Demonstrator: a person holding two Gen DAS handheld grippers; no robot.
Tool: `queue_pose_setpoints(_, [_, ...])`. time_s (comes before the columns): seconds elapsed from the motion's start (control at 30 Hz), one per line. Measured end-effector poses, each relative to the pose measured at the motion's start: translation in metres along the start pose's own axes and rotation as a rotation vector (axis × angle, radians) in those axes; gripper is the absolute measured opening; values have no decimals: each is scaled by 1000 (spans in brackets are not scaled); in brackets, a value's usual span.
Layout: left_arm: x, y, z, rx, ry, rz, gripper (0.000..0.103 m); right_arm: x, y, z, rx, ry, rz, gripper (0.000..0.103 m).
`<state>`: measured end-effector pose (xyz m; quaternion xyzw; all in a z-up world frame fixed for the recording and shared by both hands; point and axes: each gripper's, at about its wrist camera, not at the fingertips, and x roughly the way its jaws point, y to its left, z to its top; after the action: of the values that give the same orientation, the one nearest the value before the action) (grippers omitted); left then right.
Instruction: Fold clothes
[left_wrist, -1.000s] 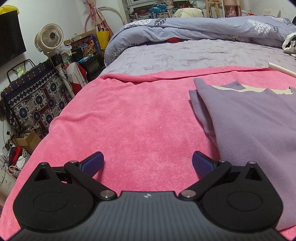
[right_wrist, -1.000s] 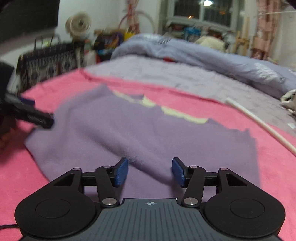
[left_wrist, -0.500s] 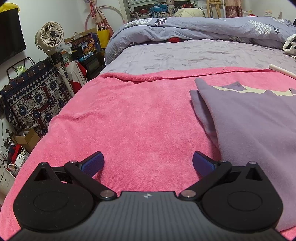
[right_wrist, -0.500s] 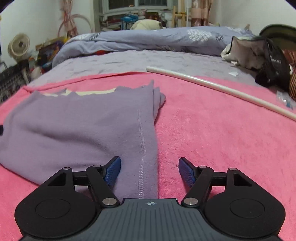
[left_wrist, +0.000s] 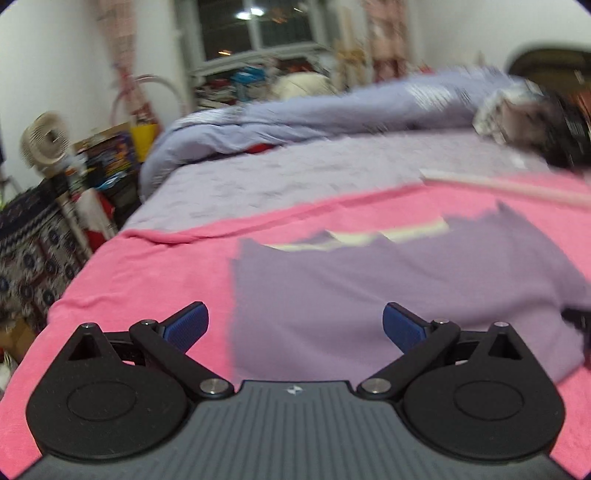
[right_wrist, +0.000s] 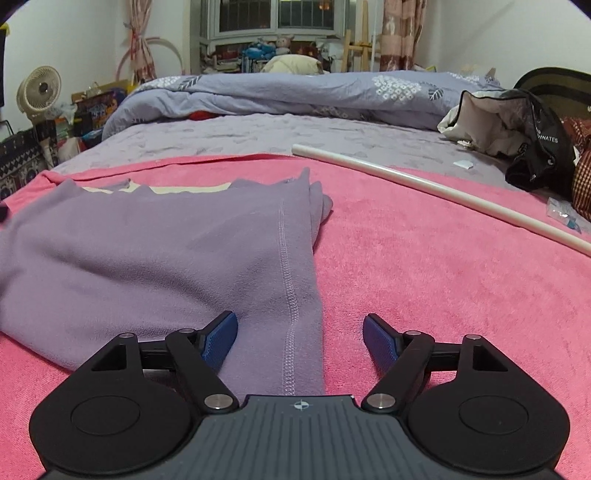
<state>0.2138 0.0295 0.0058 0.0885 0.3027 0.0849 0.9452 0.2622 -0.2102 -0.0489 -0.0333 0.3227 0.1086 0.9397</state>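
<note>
Right view alone shows the folded purple fleece garment's (right_wrist: 155, 258) stitched right edge sharply, left view blurred, right tool (right_wrist: 300, 338) just widened, straddling that edge, left tool (left_wrist: 295, 325) wide open above it, neither gripping.

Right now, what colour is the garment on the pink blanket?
Lilac-purple garment, pale yellow inside the neck; clearest in the right wrist view.

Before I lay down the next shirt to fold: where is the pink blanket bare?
Free: the pink blanket between the purple garment and the white tube; also the strip left of the garment, toward the bed edge. Crowded: past the tube, where bags are piled.
</note>
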Motion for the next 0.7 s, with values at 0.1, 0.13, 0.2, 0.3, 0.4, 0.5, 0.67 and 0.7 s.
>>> queue_pose_setpoints(0.1, [21, -44, -16, 156, 56, 62, 103, 0, -1, 0, 5, -2, 4, 76])
queue_pose_setpoints(0.13, [20, -52, -21, 192, 34, 95, 103, -1, -1, -1, 6, -3, 5, 76])
queue_pose_setpoints(0.2, [15, -61, -28, 248, -22, 149, 103, -2, -1, 0, 6, -7, 5, 76])
queue_pose_setpoints(0.3, [13, -58, -31, 232, -38, 143, 103, -14, 3, -1, -2, -62, 11, 67])
queue_pose_setpoints(0.4, [12, -31, -27, 93, -23, 92, 103, -37, 20, -2, -35, -164, 123, 55])
queue_pose_setpoints(0.5, [11, -3, -27, -58, -23, 177, 101, -37, 44, -2, -73, -151, 230, 41])
queue_pose_setpoints(0.67, [24, 25, -30, -160, 65, 180, 101, -24, 85, -4, -137, -67, 328, 39])
queue_pose_setpoints(0.7, [23, 24, -31, -152, 63, 183, 101, -20, 91, -4, -151, -46, 312, 39])
